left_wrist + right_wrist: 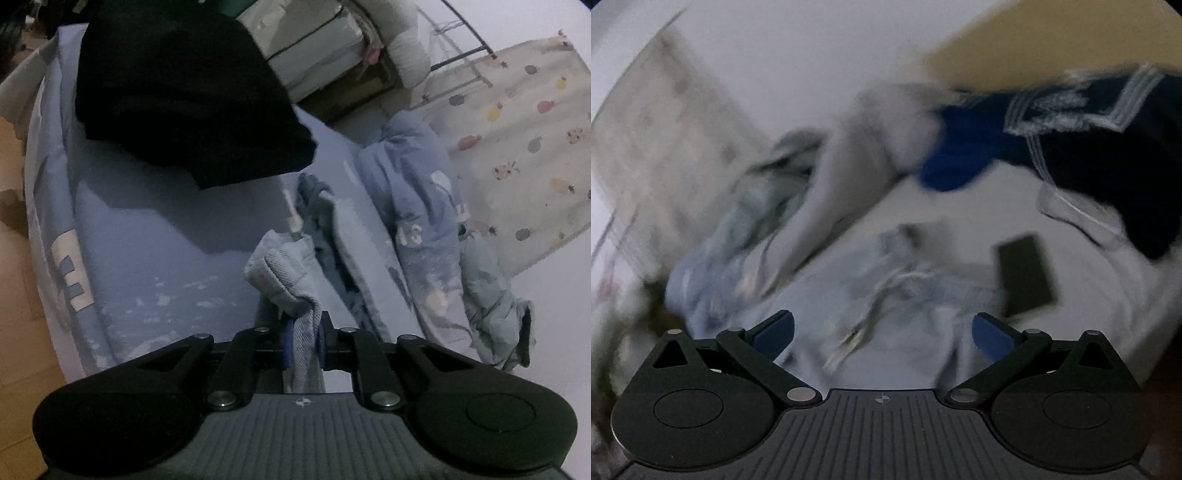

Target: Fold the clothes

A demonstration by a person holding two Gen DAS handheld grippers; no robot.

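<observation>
Pinched between the closed left gripper (303, 341), light denim garment (284, 269) is hanging crumpled over the bed (147, 236), right gripper (882, 332) hovering wide open and empty; folding is barely starting.

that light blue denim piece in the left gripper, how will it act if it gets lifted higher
The light blue denim garment will probably hang limp: it already bunches and sags where the left gripper pinches it. The twill weave looks thick, so it is likely heavy for cloth. The rest lies crumpled on the bed and may drag.
</observation>
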